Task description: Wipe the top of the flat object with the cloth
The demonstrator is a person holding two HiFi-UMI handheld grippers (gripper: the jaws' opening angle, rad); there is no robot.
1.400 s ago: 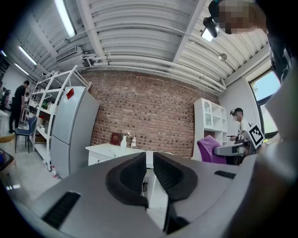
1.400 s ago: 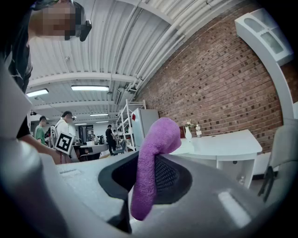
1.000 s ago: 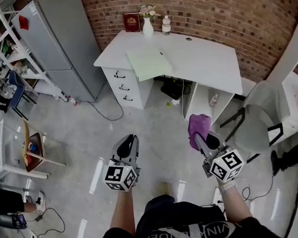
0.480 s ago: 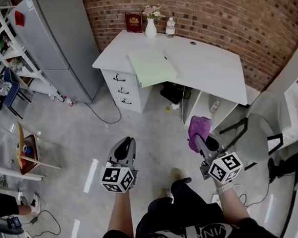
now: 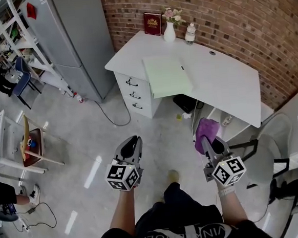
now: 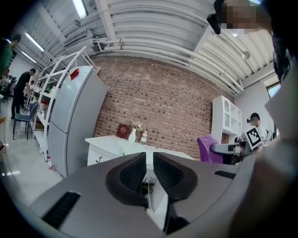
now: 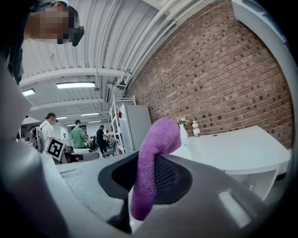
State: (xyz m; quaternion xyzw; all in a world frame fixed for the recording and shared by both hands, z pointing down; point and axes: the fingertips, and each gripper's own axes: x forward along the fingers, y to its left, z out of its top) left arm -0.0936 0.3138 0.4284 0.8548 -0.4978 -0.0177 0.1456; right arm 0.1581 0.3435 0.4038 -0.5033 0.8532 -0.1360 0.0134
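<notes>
Green pad (image 5: 167,76) lies on the white desk (image 5: 228,84), far and slightly left of the right gripper (image 5: 207,141), jaws pinching the purple cloth (image 5: 204,129) (left gripper (image 5: 132,143) closed on nothing).

White desk (image 5: 223,79): green folder (image 5: 167,76), red book (image 5: 153,23), vase (image 5: 169,33) w/ flowers, bottle (image 5: 189,34).

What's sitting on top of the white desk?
On the white desk are a pale green flat sheet, a red book, a white vase with flowers and a small bottle. Whatever is under the sheet is covered.
</notes>
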